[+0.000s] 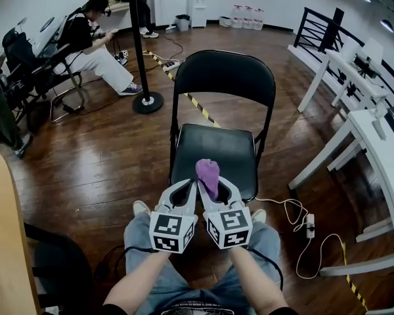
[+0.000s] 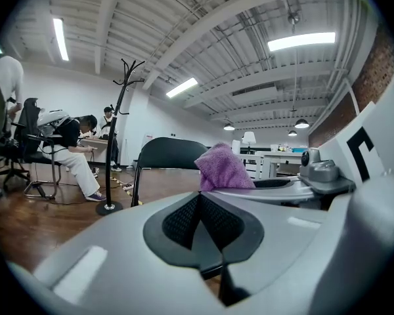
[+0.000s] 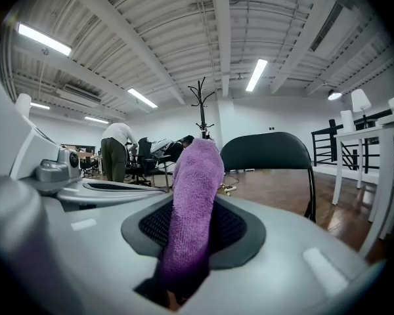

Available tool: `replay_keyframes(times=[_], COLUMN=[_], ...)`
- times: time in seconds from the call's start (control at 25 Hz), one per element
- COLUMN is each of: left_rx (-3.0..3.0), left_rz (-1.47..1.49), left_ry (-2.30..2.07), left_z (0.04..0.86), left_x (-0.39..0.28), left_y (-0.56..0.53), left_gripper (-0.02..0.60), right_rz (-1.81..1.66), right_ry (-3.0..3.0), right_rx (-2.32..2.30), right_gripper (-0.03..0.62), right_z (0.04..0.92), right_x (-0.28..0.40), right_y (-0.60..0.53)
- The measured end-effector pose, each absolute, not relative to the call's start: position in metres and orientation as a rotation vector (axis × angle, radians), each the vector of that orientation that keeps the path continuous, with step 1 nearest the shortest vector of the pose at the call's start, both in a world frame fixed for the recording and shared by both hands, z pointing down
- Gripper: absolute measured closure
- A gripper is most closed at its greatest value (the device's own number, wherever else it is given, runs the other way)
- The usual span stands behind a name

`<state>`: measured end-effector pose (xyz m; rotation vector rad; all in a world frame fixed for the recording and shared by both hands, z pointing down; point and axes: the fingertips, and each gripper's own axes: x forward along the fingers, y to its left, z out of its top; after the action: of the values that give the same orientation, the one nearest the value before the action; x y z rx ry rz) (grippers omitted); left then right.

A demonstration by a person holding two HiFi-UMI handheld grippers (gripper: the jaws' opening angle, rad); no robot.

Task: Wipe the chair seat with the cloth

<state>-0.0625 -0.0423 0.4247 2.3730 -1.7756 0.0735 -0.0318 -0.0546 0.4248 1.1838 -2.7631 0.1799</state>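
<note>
The black chair stands just ahead of both grippers, its seat under their tips. The left gripper is closed on nothing. Just beside it, the right gripper clamps the purple cloth, which sticks out past its jaws.

Over chair seat, apparently, cloth

A purple terry cloth is held clamped between the jaws of the right gripper; it is bunched into one upright fold that stands out past the jaw tips, rounded at its top; the chair seat, black, padded and slightly glossy, is seen below and ahead of the jaws, level; whether the seat is touched by the cloth cannot be told.
</note>
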Motion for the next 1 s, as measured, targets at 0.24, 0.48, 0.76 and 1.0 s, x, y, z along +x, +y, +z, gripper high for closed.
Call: replay_keyframes(times=[0.24, 0.48, 0.76, 1.0], left_rx=[2.357, 2.338, 2.318, 2.300], left_rz=[0.075, 0.062, 0.058, 0.068], left_ry=[-1.772, -1.768, -1.759, -1.759], left_z=[0.428, 0.431, 0.438, 0.445], left_x=[-0.079, -0.094, -0.116, -0.134], left_y=[-0.080, -0.119, -0.161, -0.190], left_gripper=[0.577, 0.577, 0.577, 0.577], right_rz=[0.166, 0.158, 0.128, 0.046], right_ry=[-2.745, -2.725, -2.696, -2.650], right_rx=[1.160, 1.135, 1.081, 1.012], right_gripper=[0.477, 0.477, 0.477, 0.477], right_z=[0.428, 0.434, 0.444, 0.455], right_x=[-0.049, -0.063, -0.088, -0.108], right_y=[-0.093, -0.132, -0.176, -0.218])
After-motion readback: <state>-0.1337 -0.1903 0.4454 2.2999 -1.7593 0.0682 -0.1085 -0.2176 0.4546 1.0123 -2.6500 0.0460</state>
